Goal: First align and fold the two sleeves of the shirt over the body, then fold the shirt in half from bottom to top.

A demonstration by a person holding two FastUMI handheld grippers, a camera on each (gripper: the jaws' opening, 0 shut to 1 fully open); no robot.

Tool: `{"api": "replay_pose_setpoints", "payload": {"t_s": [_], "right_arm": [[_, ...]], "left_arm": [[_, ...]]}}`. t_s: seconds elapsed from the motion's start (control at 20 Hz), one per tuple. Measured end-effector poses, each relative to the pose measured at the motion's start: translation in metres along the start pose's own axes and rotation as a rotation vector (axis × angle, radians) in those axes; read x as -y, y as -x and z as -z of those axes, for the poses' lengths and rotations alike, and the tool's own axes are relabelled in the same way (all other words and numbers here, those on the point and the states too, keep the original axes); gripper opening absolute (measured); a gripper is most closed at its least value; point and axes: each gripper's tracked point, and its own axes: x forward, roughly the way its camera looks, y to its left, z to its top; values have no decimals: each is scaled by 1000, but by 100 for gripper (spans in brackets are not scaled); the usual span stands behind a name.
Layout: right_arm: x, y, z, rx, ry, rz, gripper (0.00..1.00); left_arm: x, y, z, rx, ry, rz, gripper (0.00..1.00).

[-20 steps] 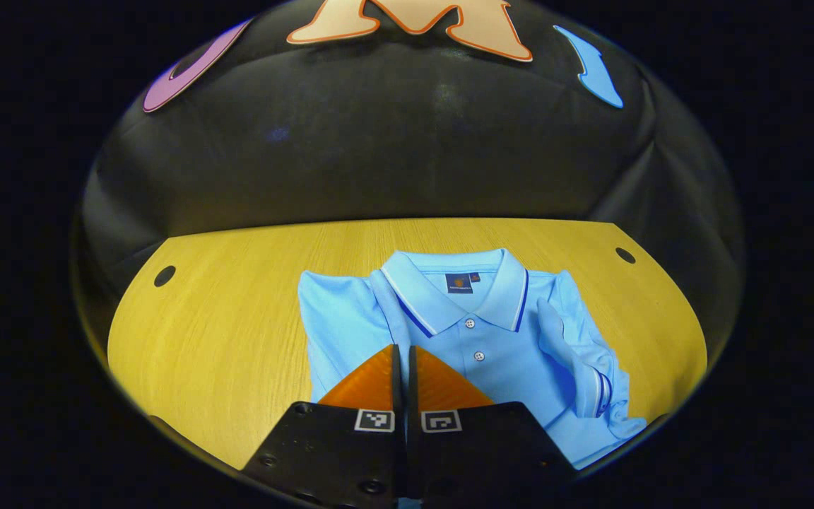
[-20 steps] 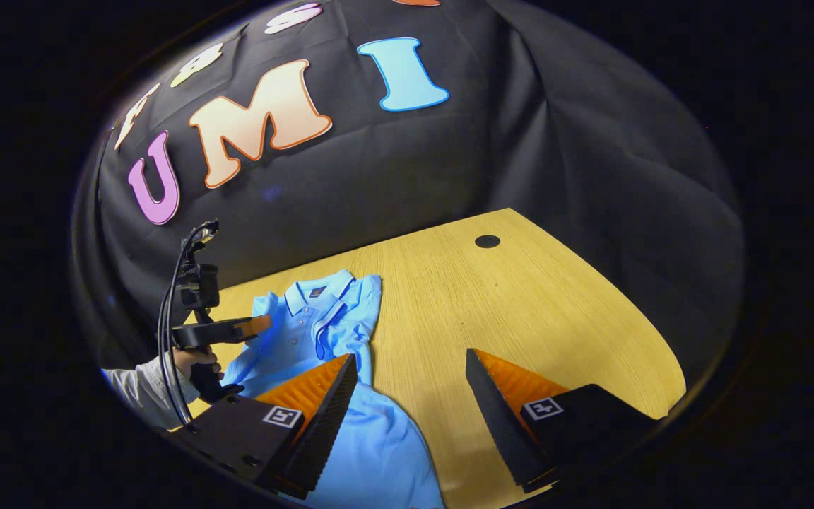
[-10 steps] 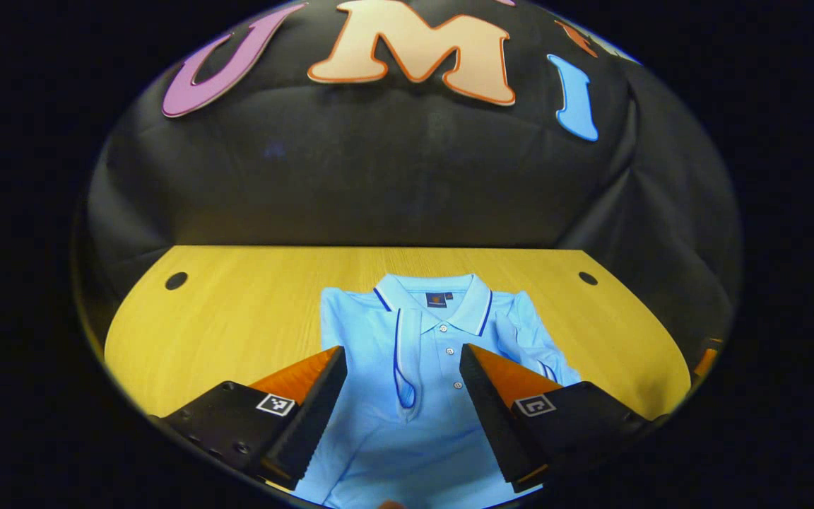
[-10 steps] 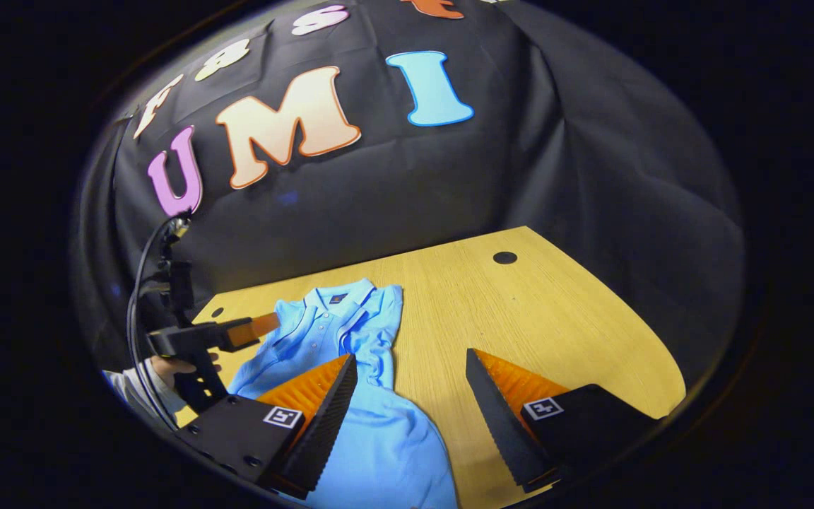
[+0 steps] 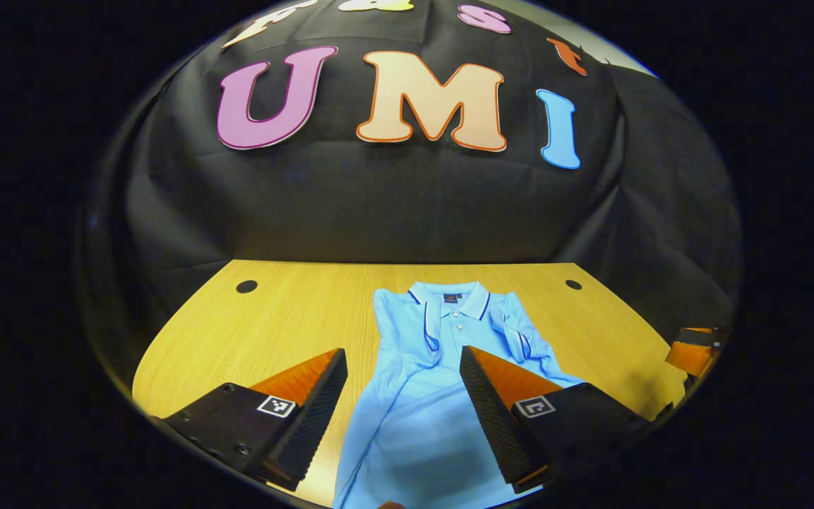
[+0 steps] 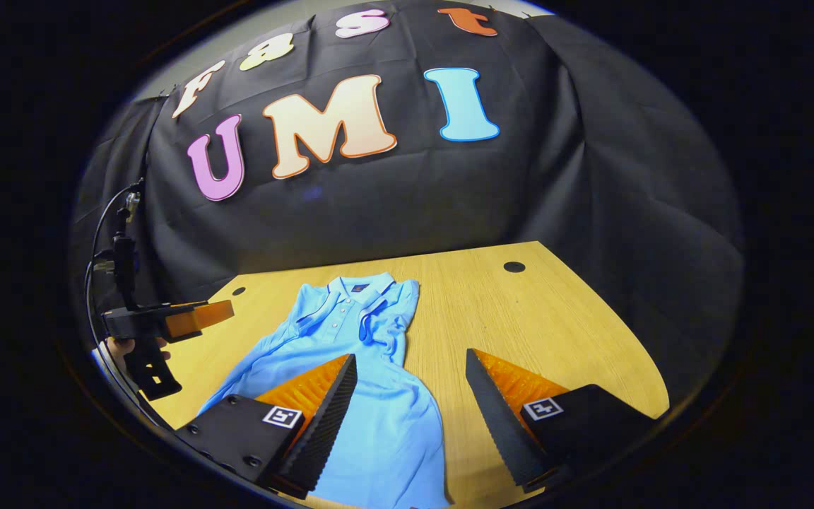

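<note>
On the table (image 5: 273, 318) — light-blue shirt (image 5: 428, 417), both sleeves folded in; flat

The left gripper view looks from the near edge of the table (image 5: 273, 311) straight along the shirt (image 5: 428, 396) toward the back wall, fairly low and close. The right gripper view sits further right, angled leftward across the same table (image 6: 520, 318), taking in the left gripper (image 6: 195, 317) at its edge. Both share the shirt (image 6: 350, 353) and the wall.

Soft cloth shirt (image 5: 421, 417), matt wood-grain table (image 5: 287, 318)
</note>
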Motion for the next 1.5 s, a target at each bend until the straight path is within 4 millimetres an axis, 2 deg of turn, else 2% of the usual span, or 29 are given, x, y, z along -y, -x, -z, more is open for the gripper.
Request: {"api": "replay_pose_setpoints", "payload": {"t_s": [0.2,0.55,0.95,1.25,1.35,1.5], "right_arm": [[-5,22,28,-29,51,-16,98],[-7,53,87,-117,100,-29,97],[2,60,146,-228,149,2,98],[16,57,185,-320,195,37,98],[17,56,193,-349,196,40,98],[16,53,194,-356,168,31,98]], "left_arm": [[-3,44,31,-24,-25,-1,96],[-15,96,110,-145,-5,-30,96],[-21,125,195,-296,-7,-48,96],[-20,131,226,-362,-27,-51,97],[-17,130,226,-350,-39,-46,98],[-17,131,225,-328,-33,-52,98]]}}
